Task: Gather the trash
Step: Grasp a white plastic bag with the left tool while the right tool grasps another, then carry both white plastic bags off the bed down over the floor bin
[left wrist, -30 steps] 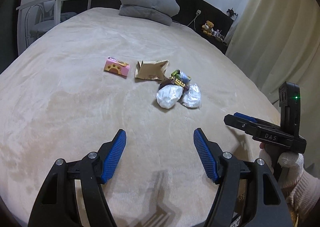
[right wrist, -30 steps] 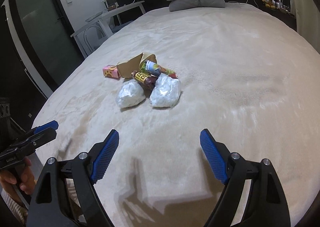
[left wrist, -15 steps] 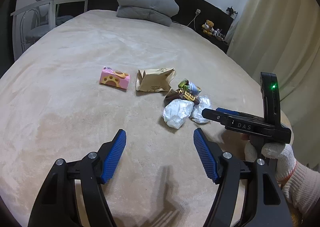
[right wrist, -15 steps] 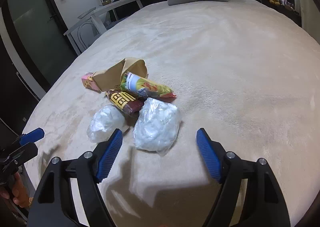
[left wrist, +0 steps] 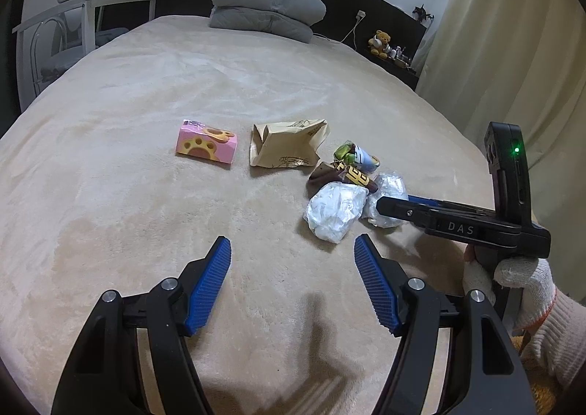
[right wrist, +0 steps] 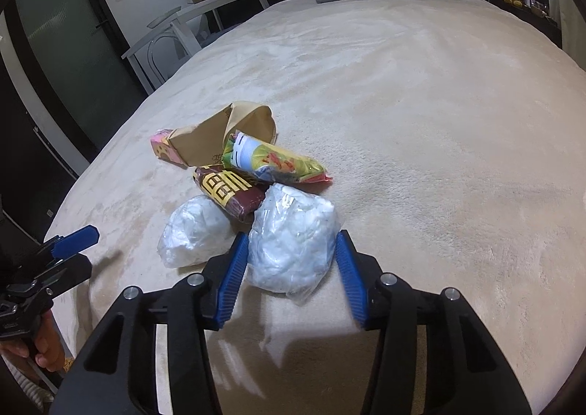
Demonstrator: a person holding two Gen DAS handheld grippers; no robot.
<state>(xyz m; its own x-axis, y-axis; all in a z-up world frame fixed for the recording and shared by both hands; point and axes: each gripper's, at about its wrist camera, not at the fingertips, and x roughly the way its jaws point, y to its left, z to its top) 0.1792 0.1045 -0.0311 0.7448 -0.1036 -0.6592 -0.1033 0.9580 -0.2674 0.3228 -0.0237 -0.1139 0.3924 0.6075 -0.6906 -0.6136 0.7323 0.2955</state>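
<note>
On the bed we see a box left of a paper bag; right of that lie two wrappers, with two plastic bundles before them. Pillows sit behind, at the bed's head.

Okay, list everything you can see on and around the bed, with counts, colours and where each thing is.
plastic wads: 2, white, nearest in the pile; one between the right gripper's fingers
brown wrapper: 1, maroon and yellow, behind the wads
green wrapper: 1, green and multicolour, behind the brown wrapper
paper bag: 1, tan, mid-bed
pink box: 1, pink with paw print, left of the bag
bed: 1, beige
pillows: 2, grey, stacked at the head
teddy: 1, yellow, right shelf
table: 1, white, left
left gripper: 1, black and blue, open
right gripper: 1, black and blue, around a wad
</note>
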